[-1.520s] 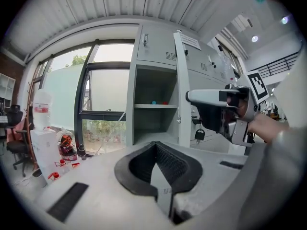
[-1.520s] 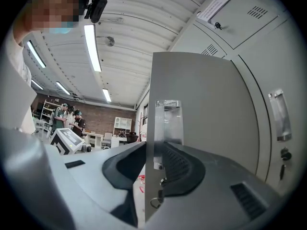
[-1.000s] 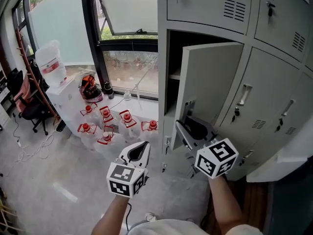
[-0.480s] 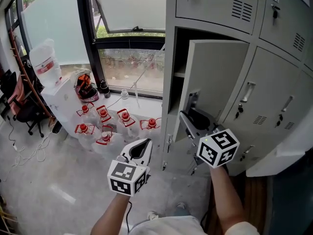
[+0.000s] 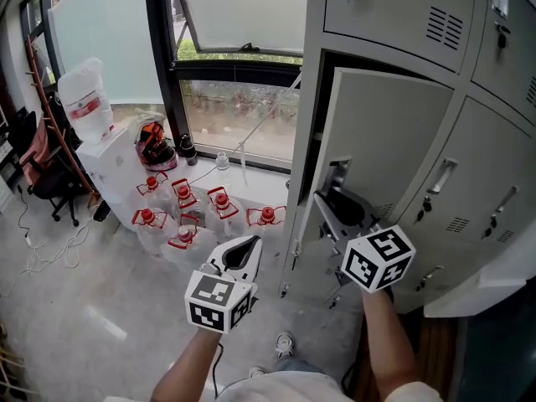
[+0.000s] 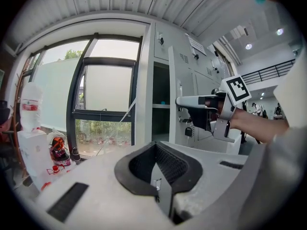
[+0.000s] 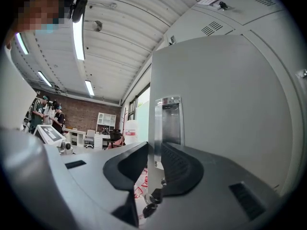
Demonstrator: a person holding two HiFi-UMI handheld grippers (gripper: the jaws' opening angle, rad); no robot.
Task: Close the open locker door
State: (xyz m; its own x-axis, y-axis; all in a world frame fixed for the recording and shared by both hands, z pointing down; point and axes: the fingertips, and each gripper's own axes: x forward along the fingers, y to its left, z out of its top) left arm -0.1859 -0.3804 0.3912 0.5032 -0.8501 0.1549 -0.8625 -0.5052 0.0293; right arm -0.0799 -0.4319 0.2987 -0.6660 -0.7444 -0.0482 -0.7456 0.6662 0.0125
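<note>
While the right gripper point(image 5: 333, 211), its jaws just closing, clamps the free edge of the half-open locker door point(image 5: 385, 141), the left gripper point(image 5: 244, 249) hangs well apart. Its jaws are pressed together, empty.

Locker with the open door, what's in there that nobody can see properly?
- Locker inside: head view, the door covers most of it.
- Little blue thing on the shelf: left gripper view, too small to name.
- Keys under the door edge: right gripper view, dark and blurred.
</note>
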